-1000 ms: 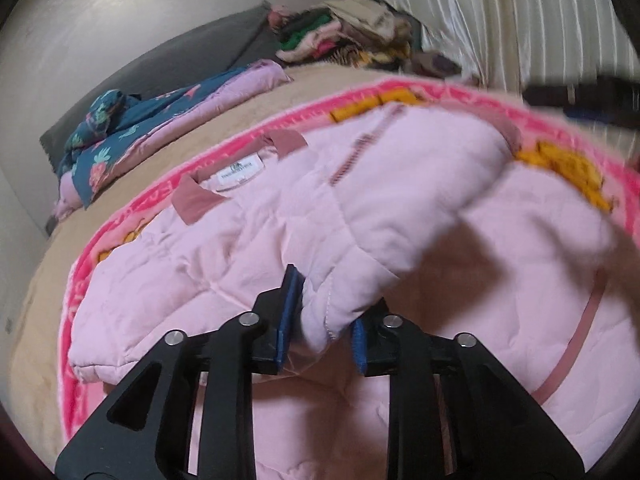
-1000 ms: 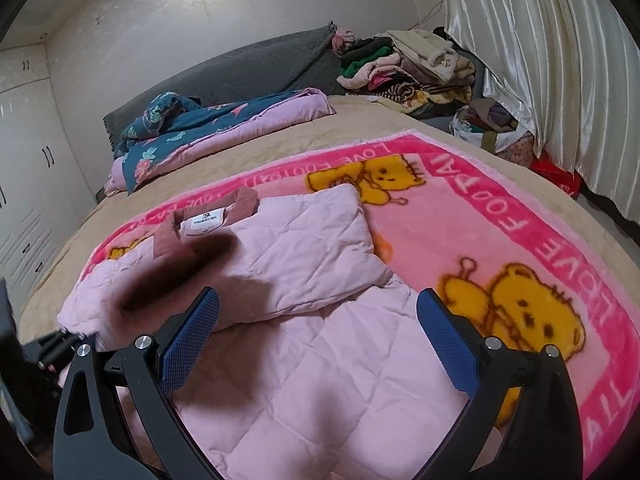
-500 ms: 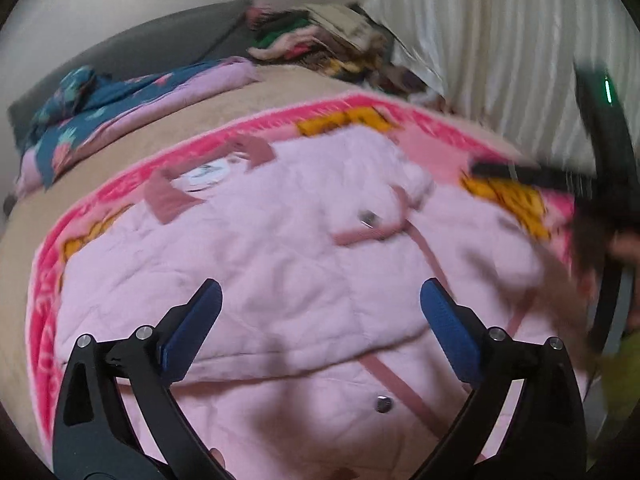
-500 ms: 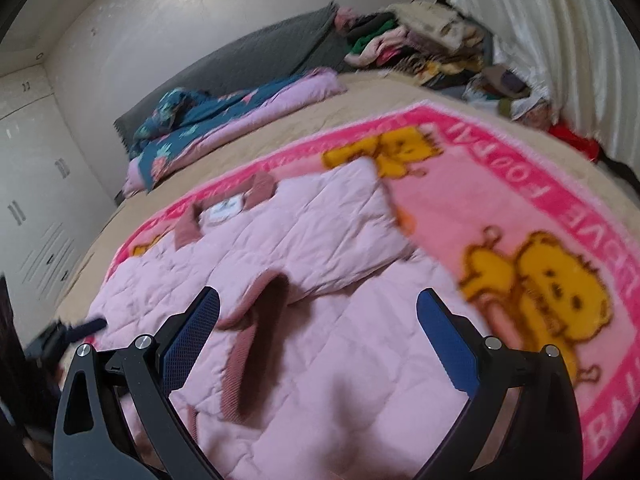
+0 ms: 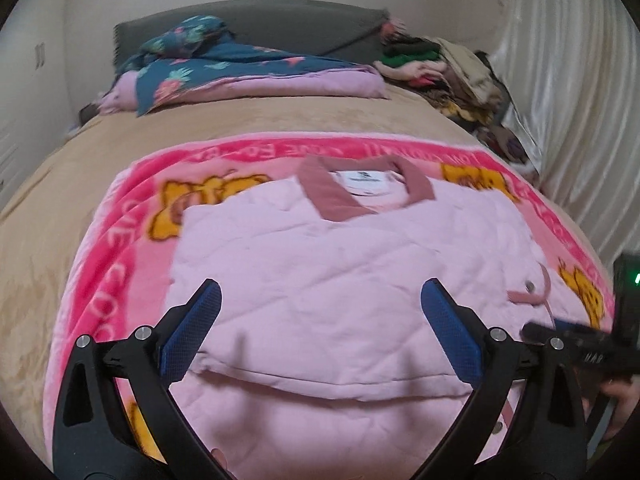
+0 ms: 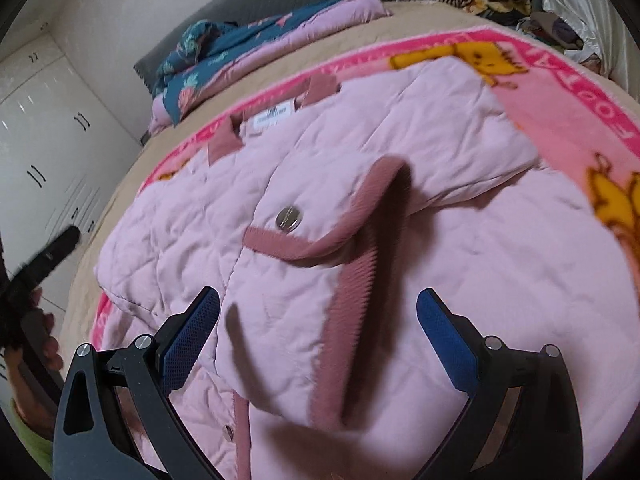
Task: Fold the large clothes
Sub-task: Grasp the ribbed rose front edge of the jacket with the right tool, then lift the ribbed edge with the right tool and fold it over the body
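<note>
A bed (image 5: 280,120) covered in a tan spread is set against a grey headboard (image 5: 280,28) and plain pale walls (image 6: 160,8). White cupboard doors (image 6: 44,132) with dark handles are seen beyond the bed's one side; pale, glossy curtains (image 5: 576,120) are hung along the other.

— How does the left gripper (image 5: 320,326) stand?
— Tilted downward, its jaws spread wide, the blue pads (image 5: 188,330) well apart and nothing pressed between them.
— And the right gripper (image 6: 318,330)?
— The same: angled down, jaws wide, both pads bare.
— Any hands showing?
— A hand (image 6: 38,344) grips a dark handle at the left edge of the right wrist view; fingers (image 5: 618,400) show at the right edge of the left wrist view.
</note>
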Available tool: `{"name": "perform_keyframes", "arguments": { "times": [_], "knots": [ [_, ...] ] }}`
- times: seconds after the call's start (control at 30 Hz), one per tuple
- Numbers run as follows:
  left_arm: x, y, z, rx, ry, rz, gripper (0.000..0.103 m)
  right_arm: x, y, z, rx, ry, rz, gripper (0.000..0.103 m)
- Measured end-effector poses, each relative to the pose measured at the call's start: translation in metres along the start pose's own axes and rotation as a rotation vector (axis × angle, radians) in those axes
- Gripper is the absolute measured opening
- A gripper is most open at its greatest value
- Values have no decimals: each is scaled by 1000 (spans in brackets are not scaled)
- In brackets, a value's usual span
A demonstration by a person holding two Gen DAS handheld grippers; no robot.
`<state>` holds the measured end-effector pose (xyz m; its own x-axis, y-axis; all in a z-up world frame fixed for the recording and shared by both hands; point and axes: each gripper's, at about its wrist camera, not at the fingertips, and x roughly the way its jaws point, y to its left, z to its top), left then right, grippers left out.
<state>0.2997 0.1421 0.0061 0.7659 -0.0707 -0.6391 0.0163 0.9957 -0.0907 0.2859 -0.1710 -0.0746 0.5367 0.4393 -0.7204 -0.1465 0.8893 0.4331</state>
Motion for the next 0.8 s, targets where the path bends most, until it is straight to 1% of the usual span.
{"name": "perform_keyframes", "arguments": {
  "times": [0.07, 0.13, 0.2, 0.23, 0.27, 0.3, 0.37, 0.4, 0.43, 0.47, 0.5, 0.57, 0.63, 0.7, 0.8],
  "knots": [
    [0, 9, 1, -29, -5, 2, 93, 7, 4, -2, -3, 11, 0, 98],
    [1, 19, 2, -45, -11, 21, 93, 11, 9, -4, -16, 4, 3, 99],
    [2, 25, 1, -56, -14, 43, 93, 13, 13, -5, -33, -3, 16, 97],
    [3, 28, 1, -69, -12, 49, 93, 15, 14, -6, -43, -9, 15, 94],
    [4, 32, 1, -80, -12, 48, 93, 14, 17, -7, -62, -20, 22, 81],
    [4, 35, 1, -99, -12, 43, 93, 13, 16, -7, -72, -26, 40, 66],
    [5, 40, 2, -120, -13, 40, 93, 12, 18, -5, -83, -25, 84, 51],
    [6, 42, 2, -126, -14, 39, 93, 11, 20, -5, -100, -34, 88, 45],
    [6, 44, 2, -129, -14, 40, 93, 8, 22, -5, -116, -42, 85, 42],
    [6, 44, 1, -130, -14, 42, 93, 5, 26, -5, -143, -59, 82, 34],
    [7, 44, 1, -133, -14, 45, 93, 2, 29, -4, -161, -70, 80, 30],
    [7, 45, 0, -139, -14, 42, 93, -7, 37, -2, -207, -105, 71, 25],
    [8, 46, 0, -145, -16, 41, 93, -19, 46, 8, -269, -158, 51, 23],
    [8, 48, 0, -152, -18, 40, 93, -33, 55, 22, -330, -212, 30, 22],
    [10, 47, 1, -157, -22, 34, 93, -51, 63, 52, -403, -283, 1, 19]
  ]
}}
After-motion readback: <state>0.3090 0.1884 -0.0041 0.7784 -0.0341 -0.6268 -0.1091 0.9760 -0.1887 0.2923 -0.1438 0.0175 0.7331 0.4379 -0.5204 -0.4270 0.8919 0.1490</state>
